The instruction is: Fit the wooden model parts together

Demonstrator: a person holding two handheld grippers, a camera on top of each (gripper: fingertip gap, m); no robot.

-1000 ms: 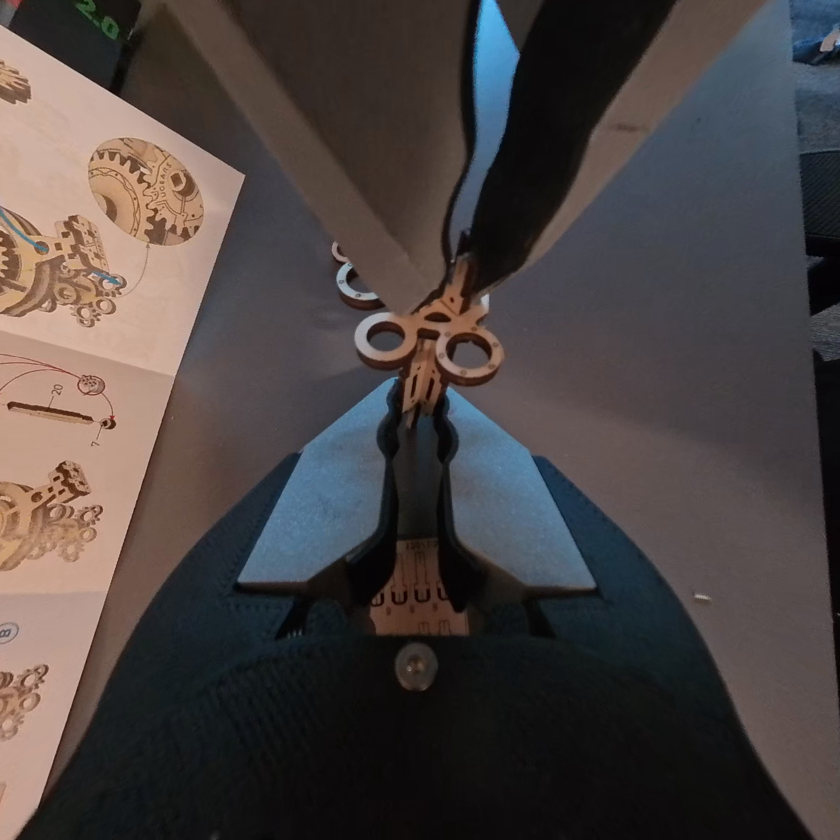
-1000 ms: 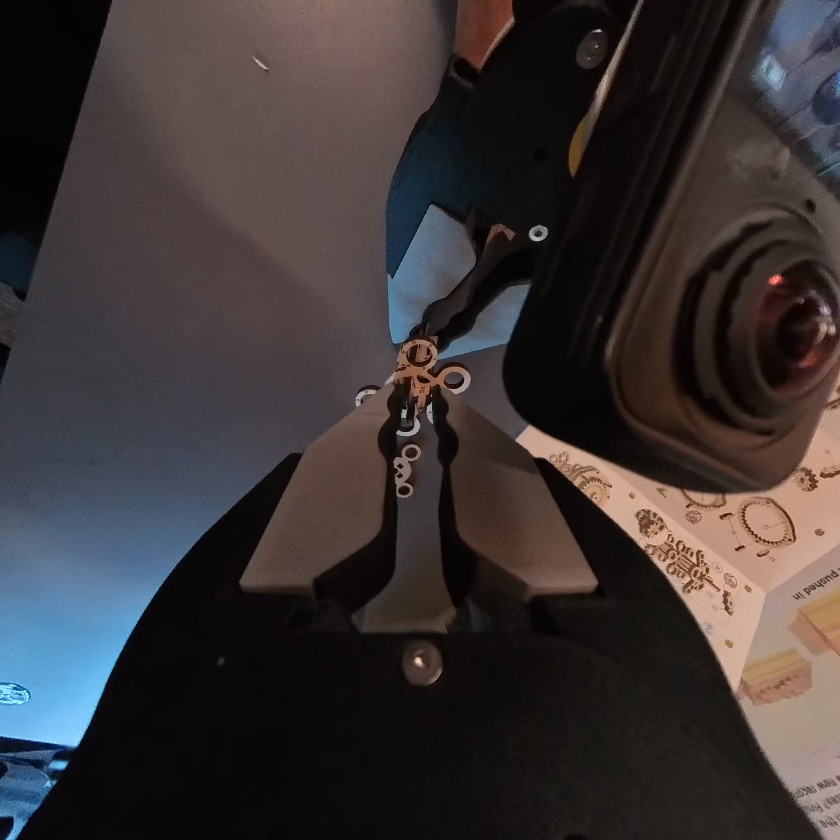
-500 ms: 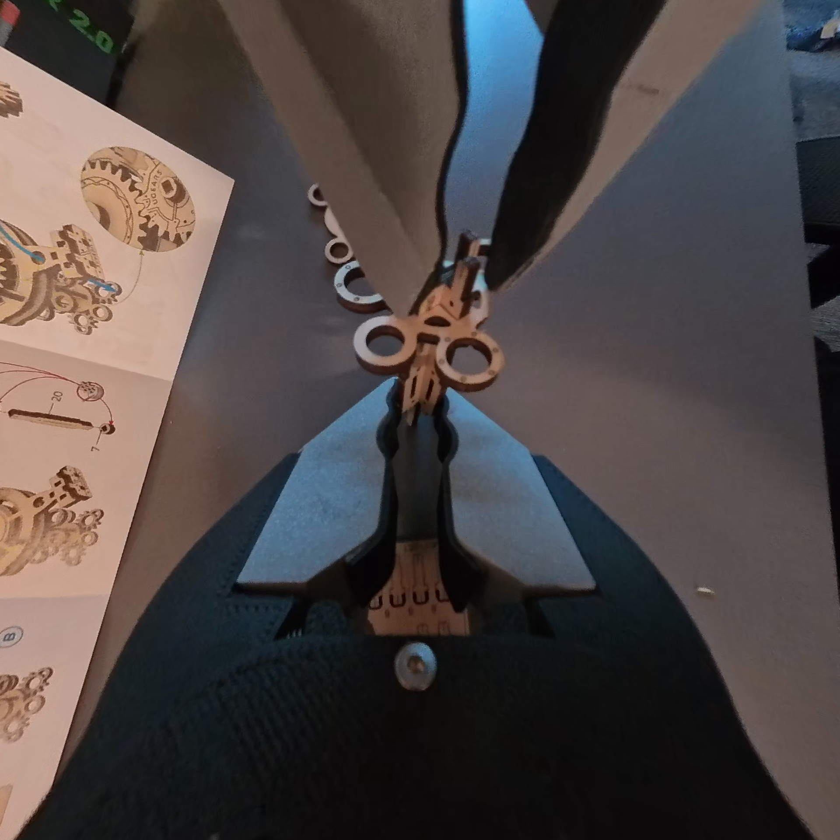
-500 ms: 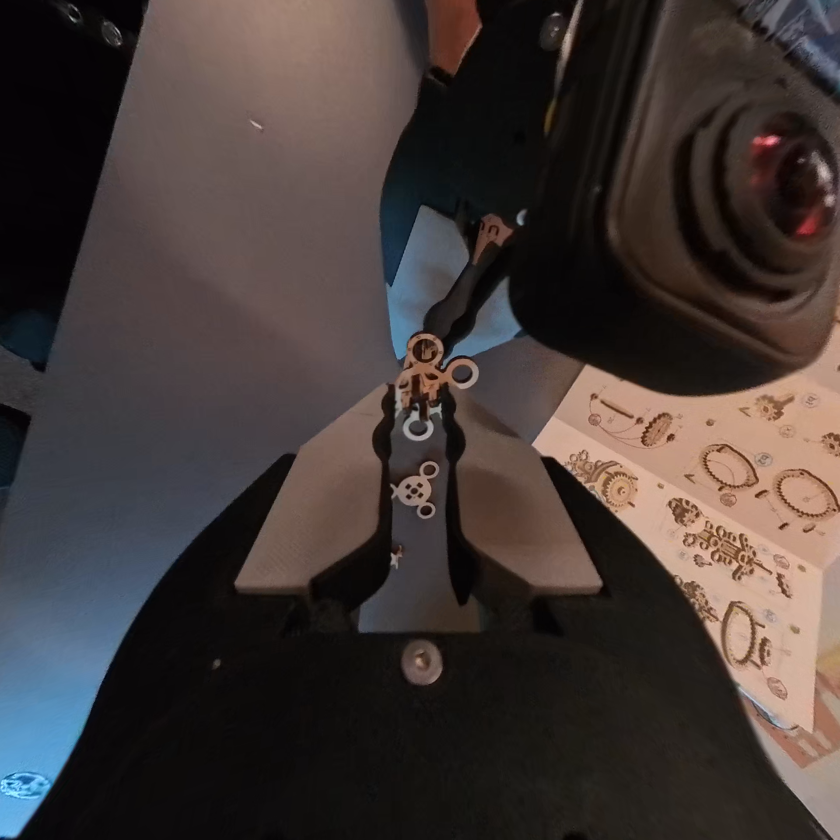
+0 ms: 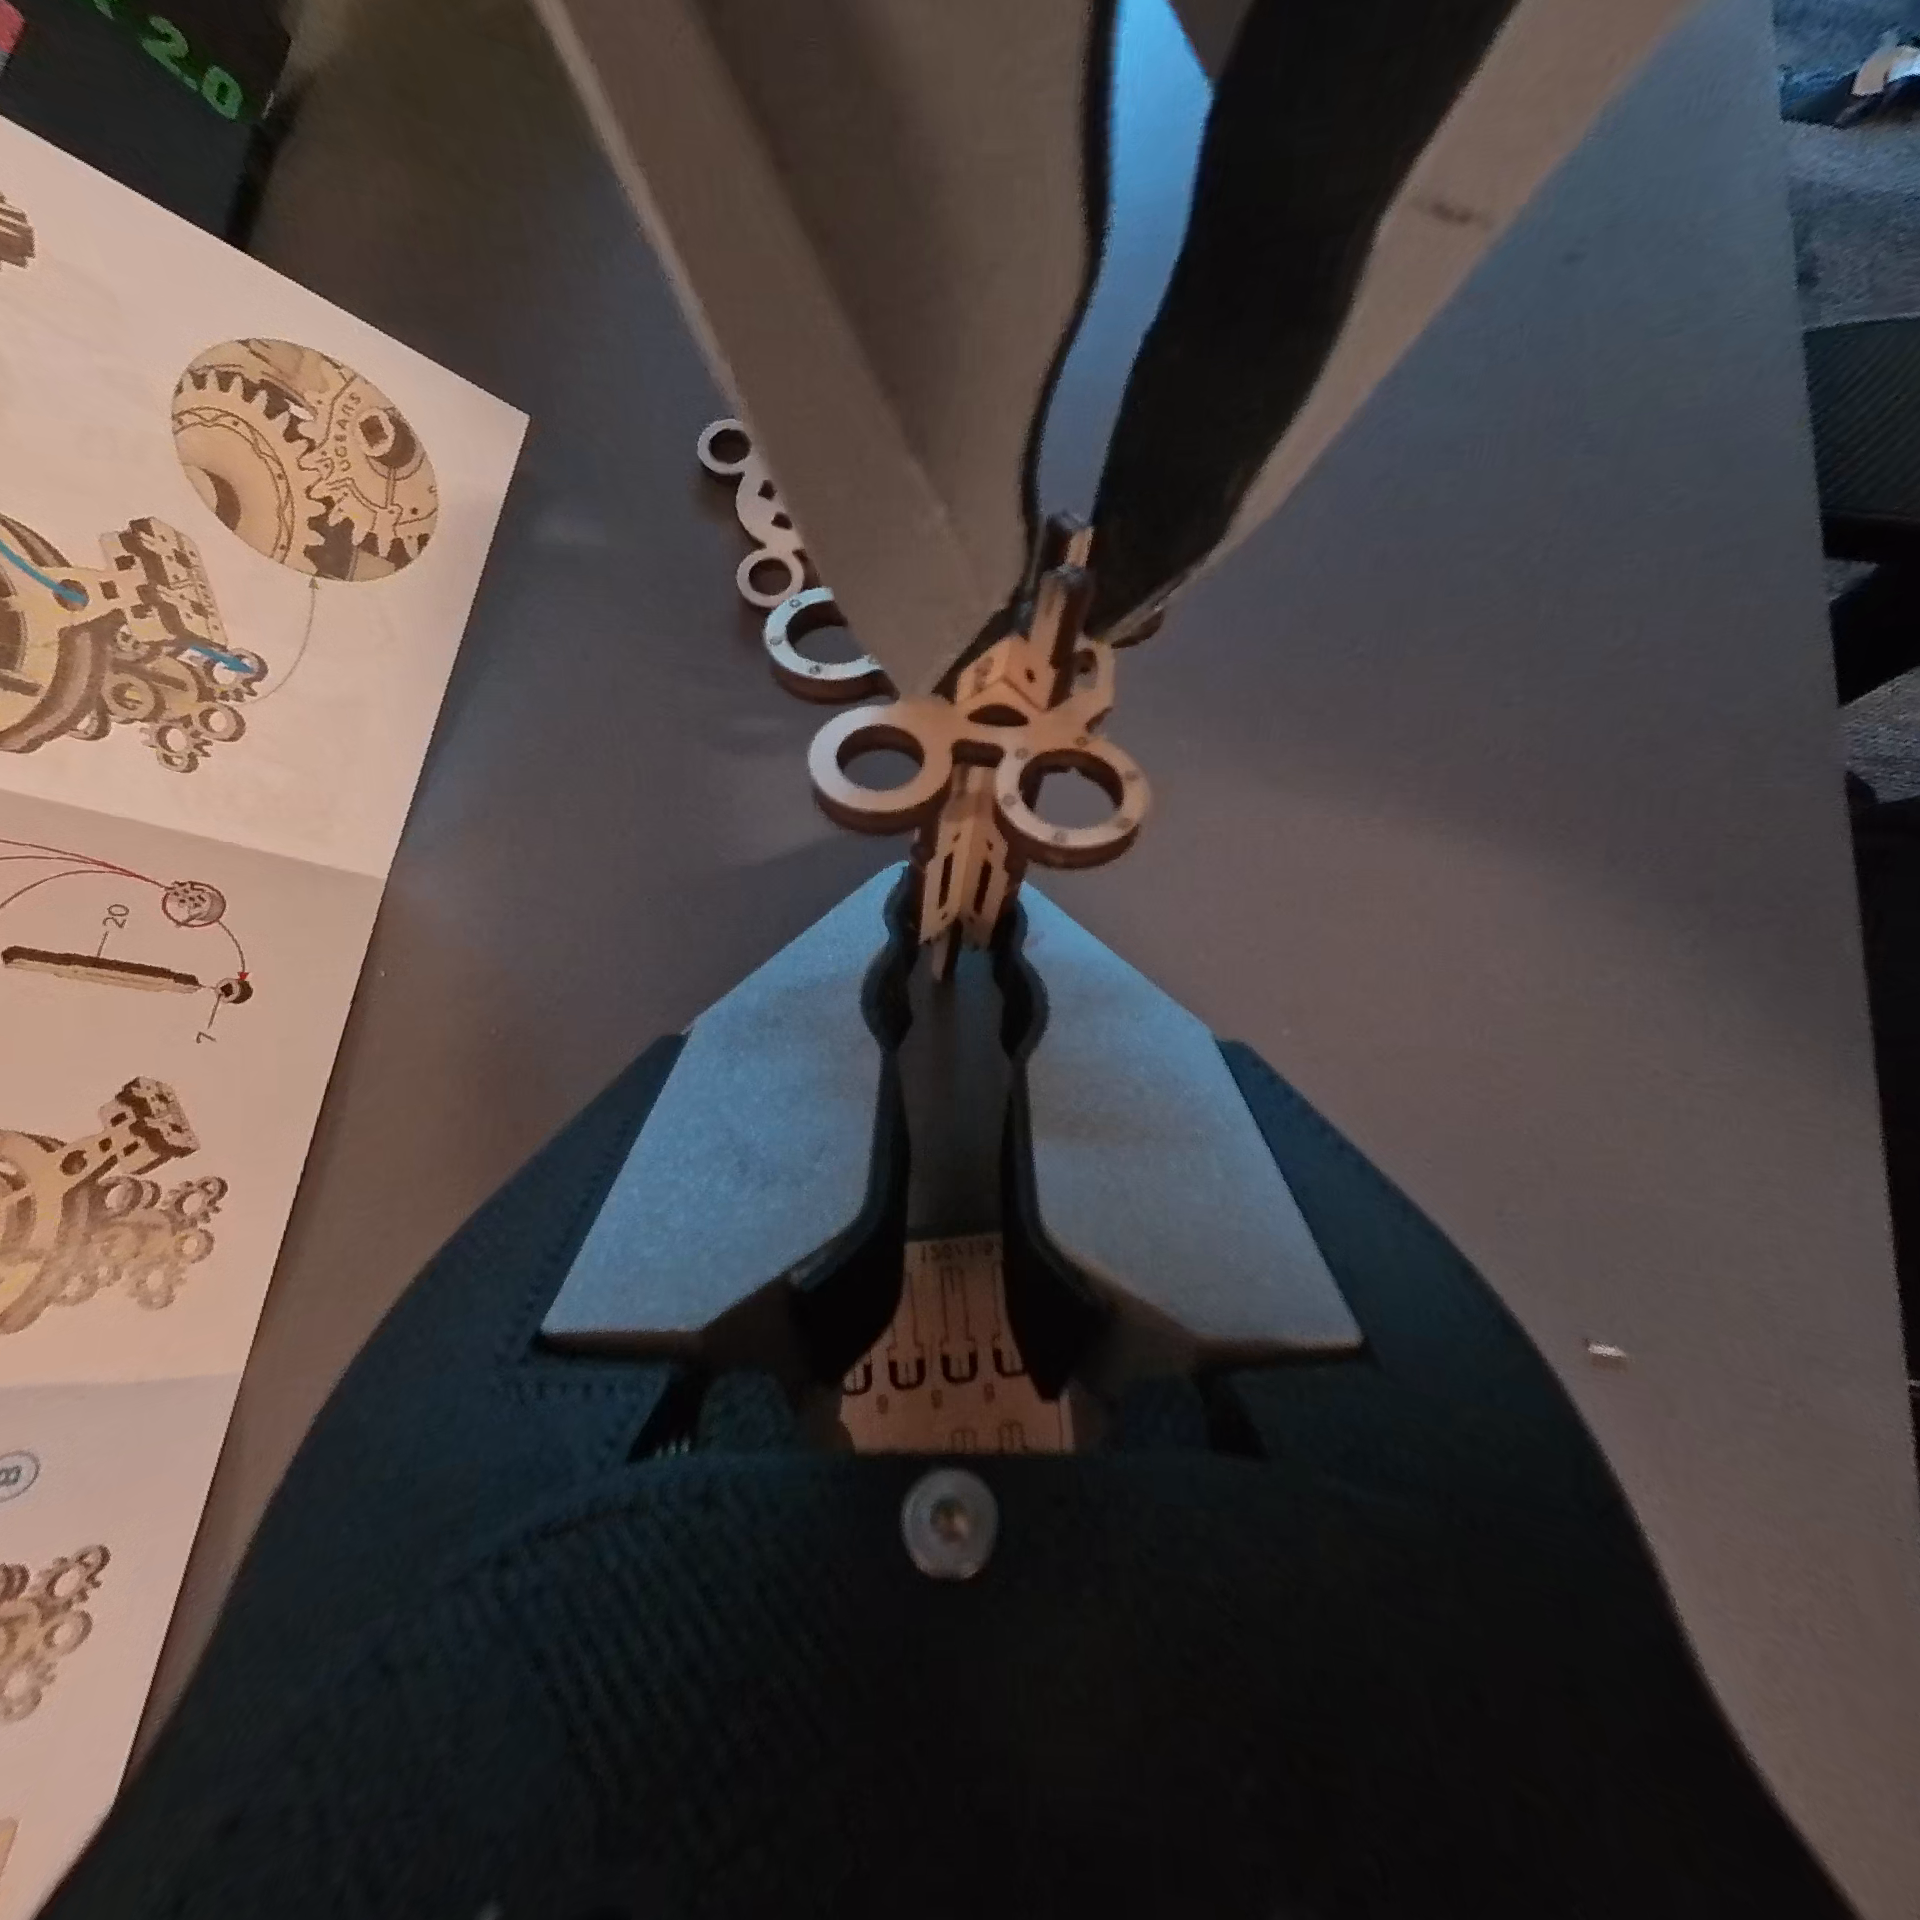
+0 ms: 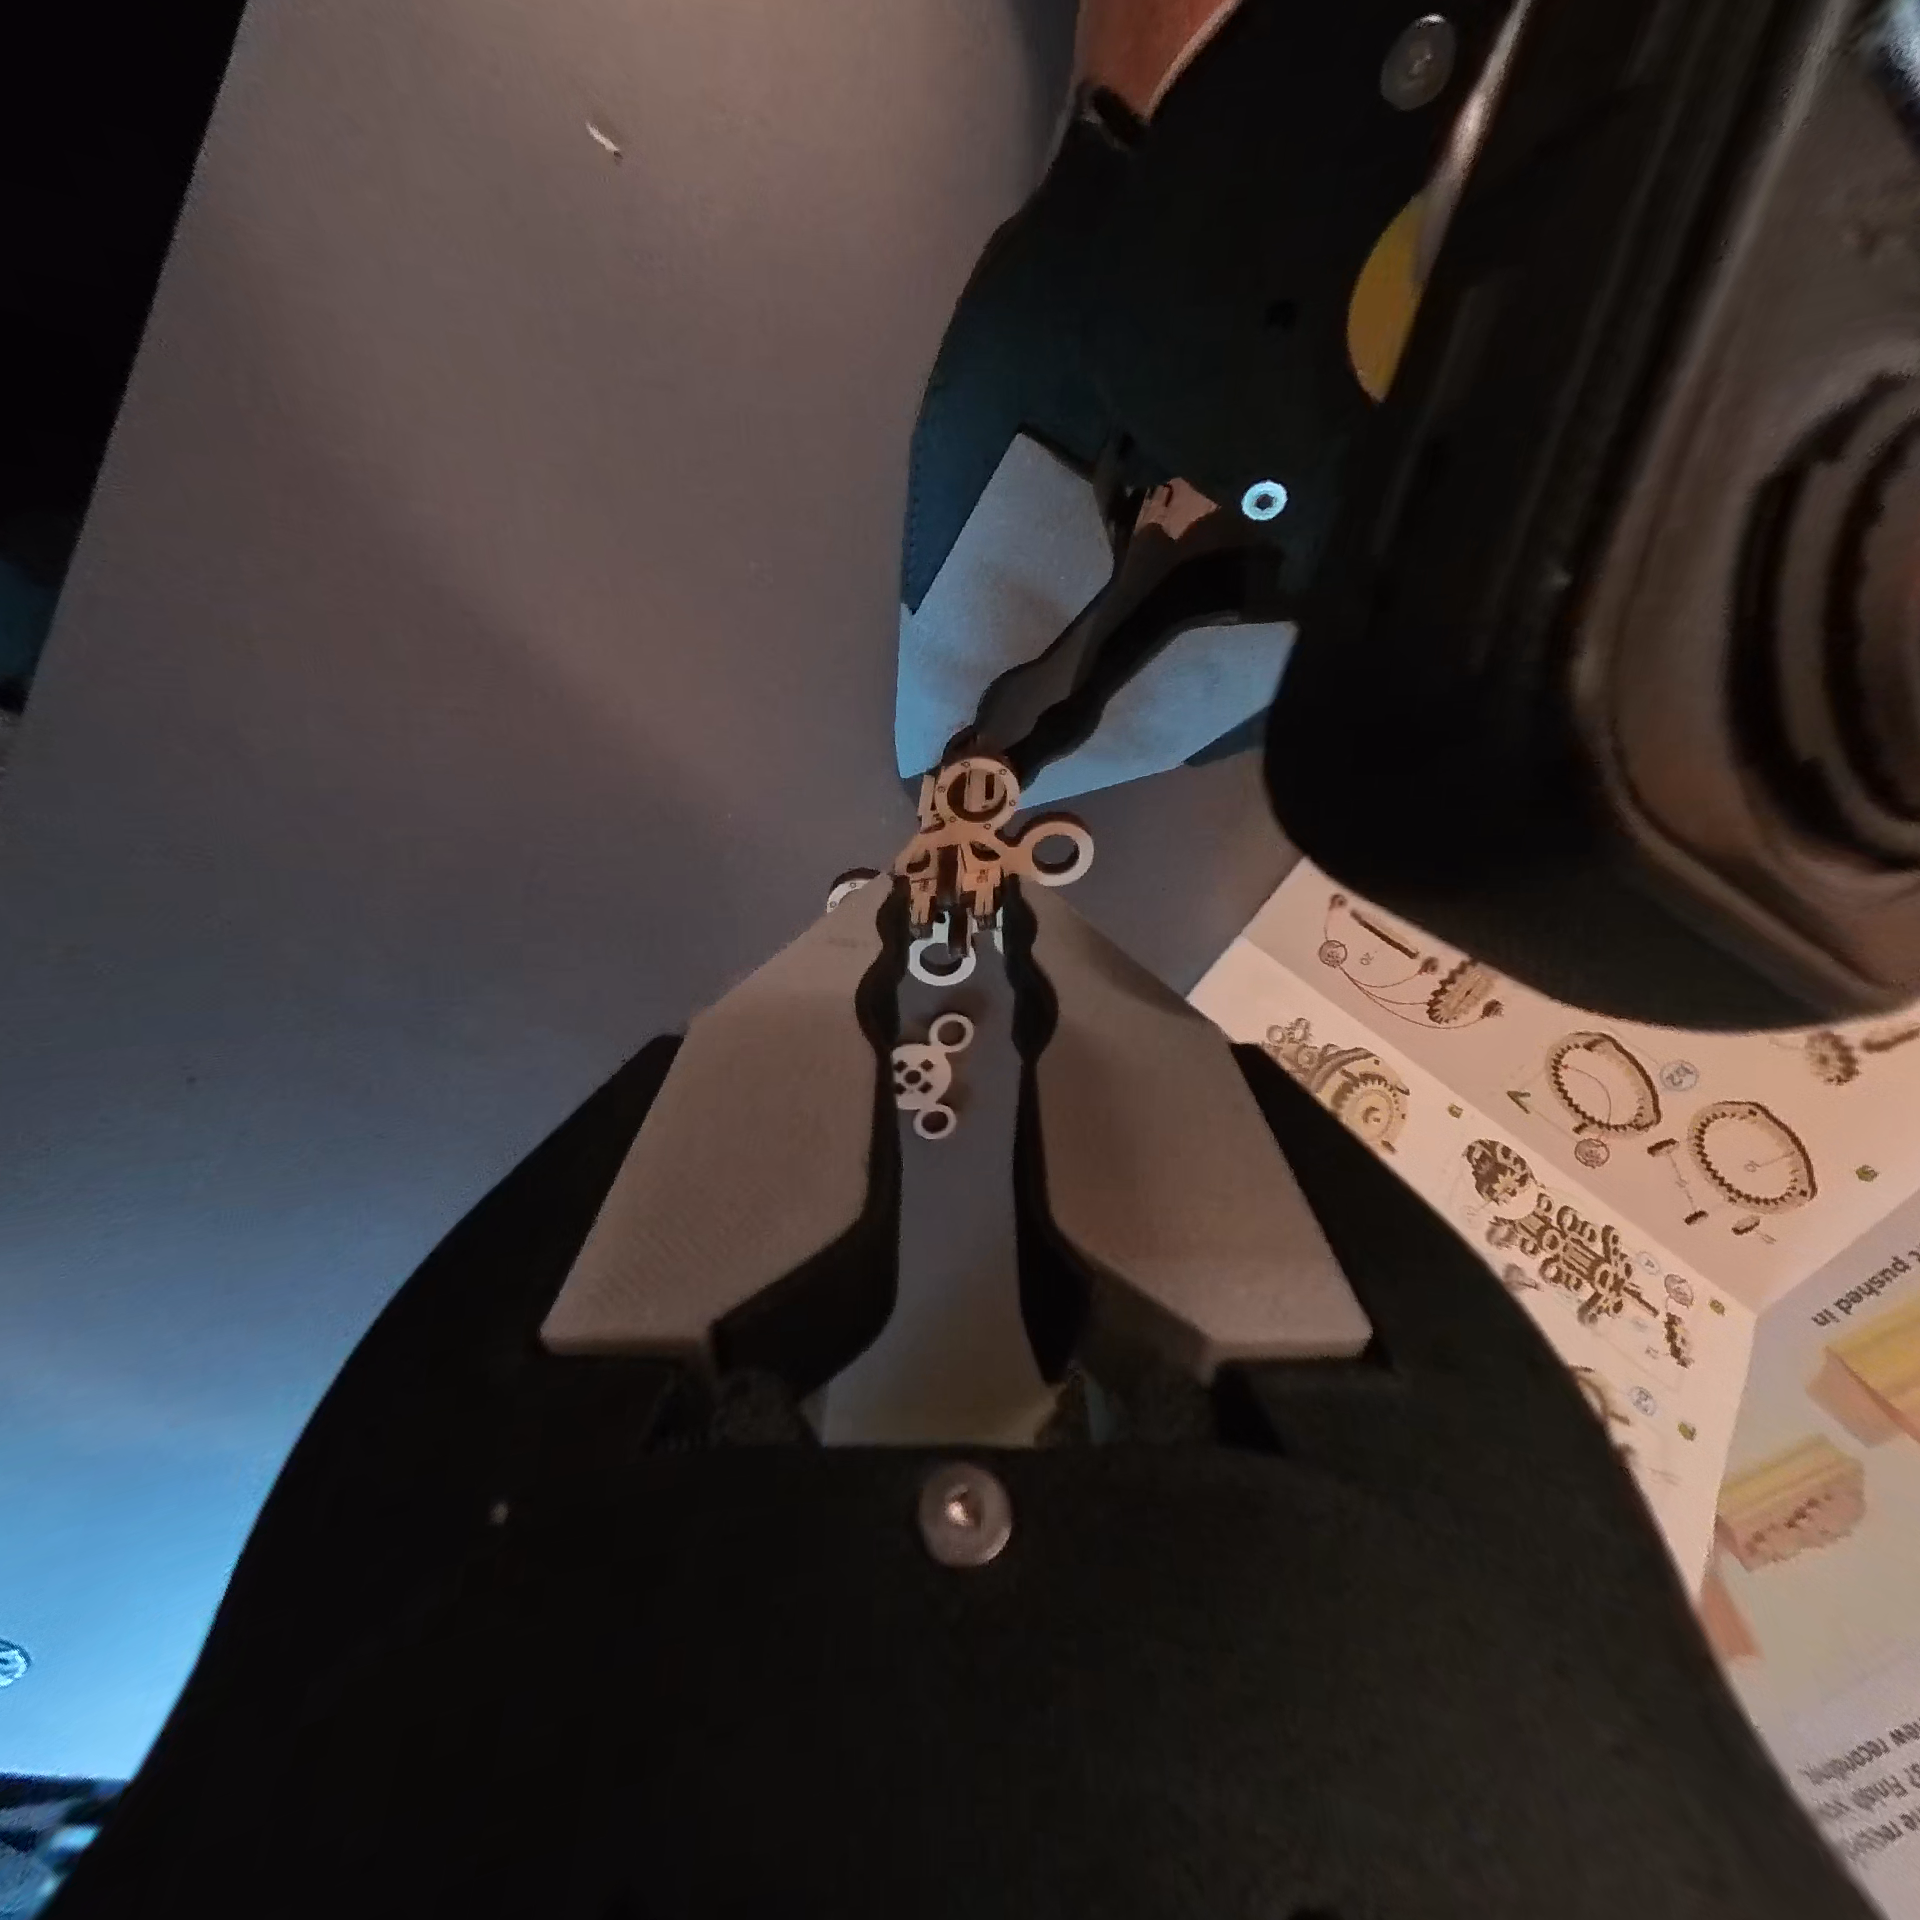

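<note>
The left gripper [image 5: 961,914] pinches the bottom of the wooden part [image 5: 977,769], held up over the table [image 5: 1455,831]. The right gripper [image 6: 951,914] pinches its other end. More rings [image 5: 790,582] lie beside the booklet [image 5: 208,727].

Two grey-fingered black handheld grippers, left [image 5: 961,914] and right [image 6: 951,914], meet at one pale plywood ringed assembly [image 5: 977,769], with two loose flat ringed wooden pieces [image 5: 790,582] [image 6: 928,1075] and one printed instruction sheet [image 5: 208,831] on the grey table [image 5: 1507,831] beside it.
</note>
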